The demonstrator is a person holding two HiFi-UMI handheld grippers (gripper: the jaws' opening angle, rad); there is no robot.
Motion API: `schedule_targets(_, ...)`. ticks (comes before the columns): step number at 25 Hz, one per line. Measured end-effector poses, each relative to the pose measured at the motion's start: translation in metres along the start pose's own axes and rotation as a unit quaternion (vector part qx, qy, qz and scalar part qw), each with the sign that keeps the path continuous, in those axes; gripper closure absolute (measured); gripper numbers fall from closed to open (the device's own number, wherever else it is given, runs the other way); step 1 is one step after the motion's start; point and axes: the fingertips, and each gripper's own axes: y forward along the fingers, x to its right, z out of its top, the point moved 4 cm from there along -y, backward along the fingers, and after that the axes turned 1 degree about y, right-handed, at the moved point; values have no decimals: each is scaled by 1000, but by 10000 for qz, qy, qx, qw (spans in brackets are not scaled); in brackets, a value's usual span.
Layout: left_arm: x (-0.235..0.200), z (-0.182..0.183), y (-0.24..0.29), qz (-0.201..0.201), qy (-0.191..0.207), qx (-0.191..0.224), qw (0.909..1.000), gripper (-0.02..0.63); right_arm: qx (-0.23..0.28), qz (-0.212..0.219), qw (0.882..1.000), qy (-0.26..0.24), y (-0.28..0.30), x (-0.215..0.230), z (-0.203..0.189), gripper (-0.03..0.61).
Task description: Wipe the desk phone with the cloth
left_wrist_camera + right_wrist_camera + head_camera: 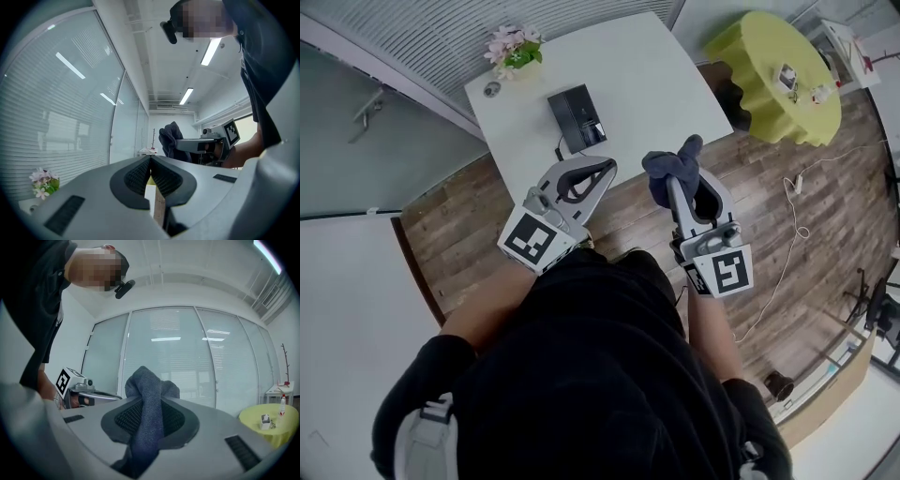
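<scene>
A white counter (pixel 647 75) is sitting at the upper centre of the head view, carrying the desk phone (pixel 577 117). Below it, the right gripper (pixel 677 187) is clamping the dark cloth (pixel 661 167); the left gripper (pixel 606 169) is holding its jaws together, empty

left gripper (pixel 151 161) jaws together, empty; right gripper (pixel 185 145) beyond, clamping dark cloth (pixel 169 135)

Pink flowers (pixel 514 47) on white desk (pixel 656 84); yellow table (pixel 759 94).
</scene>
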Motion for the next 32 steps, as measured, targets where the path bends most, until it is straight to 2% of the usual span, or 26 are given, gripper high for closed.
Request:
schedule_targets(7,-44,-10,-3,690,60,-227,9973,603,-46,657,9978,43,56,21,-12,480)
schedule_targets(9,-57,-13,0,999,65,-321,9945,603,-66,945,9955,43,75,30,-15,480)
schedule_targets(14,-83,-5,14,1717,53,-194,9849,603,-168,1710,9851,-17,125,55,-24,480)
schedule_targets(19,-104,-15,24,2445,-83,-281,9692,603,-342,2406,9699,-153,170,74,-43,480)
schedule_targets(25,-124,-29,29,3263,-192,-375,9443,603,-778,2946,9512,-492,218,84,-82,480)
schedule_targets(28,-134,-42,29,3630,-246,-426,9305,603,-998,3233,9369,-878,241,79,-105,480)
schedule_targets(32,-150,-58,31,3962,-275,-466,9166,603,-1159,3540,9172,-1415,266,70,-133,480)
